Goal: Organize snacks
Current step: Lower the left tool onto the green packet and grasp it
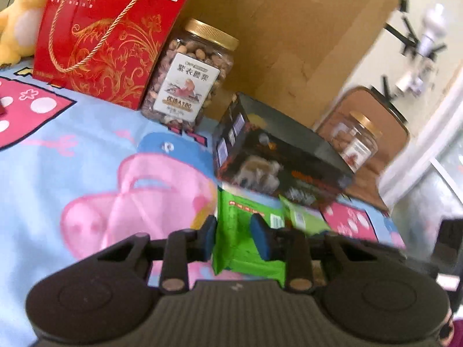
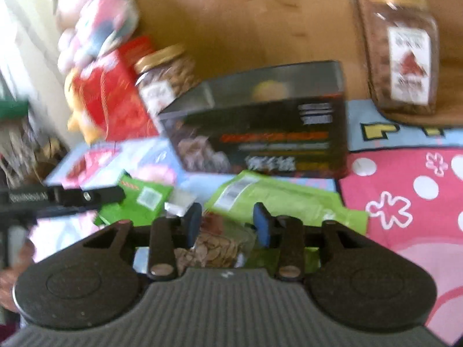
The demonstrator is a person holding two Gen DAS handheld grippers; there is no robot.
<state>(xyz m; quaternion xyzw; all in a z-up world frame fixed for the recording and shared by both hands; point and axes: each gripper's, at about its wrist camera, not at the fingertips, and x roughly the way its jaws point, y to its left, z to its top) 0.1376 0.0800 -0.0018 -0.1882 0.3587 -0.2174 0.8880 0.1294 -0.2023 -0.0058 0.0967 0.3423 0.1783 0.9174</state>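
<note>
The left gripper (image 1: 235,235) hangs low over a cartoon-printed bedsheet (image 1: 72,150), its blue-padded fingers (image 1: 262,238) standing either side of a dark green snack packet (image 1: 246,243). The left pad lies against the packet's edge, the right pad sits over its face; whether they actually pinch it I cannot tell, so the hold stays uncertain.

The right gripper (image 2: 227,225) has its jaws parted around a clear-windowed pouch of sliced nuts (image 2: 214,250), with daylight between the pads and the pouch — no grip there. Just beyond its fingers lies a light green snack bag (image 2: 283,199), flat on the sheet, and to the left a darker green packet (image 2: 139,202) with the other gripper's black bar over its edge.

Behind the packets a black snack box (image 1: 277,156) lies on its side. Further back stand a red cashew biscuit gift box (image 1: 107,37) with a gold rope handle and, touching its right side, a gold-lidded jar of purple-skin cashews (image 1: 188,81). A second nut jar (image 1: 357,141) stands apart on a brown surface at the right. A large cardboard carton (image 1: 289,29) rises behind everything, and a yellow plush toy (image 1: 17,20) sits at the far left.
</note>
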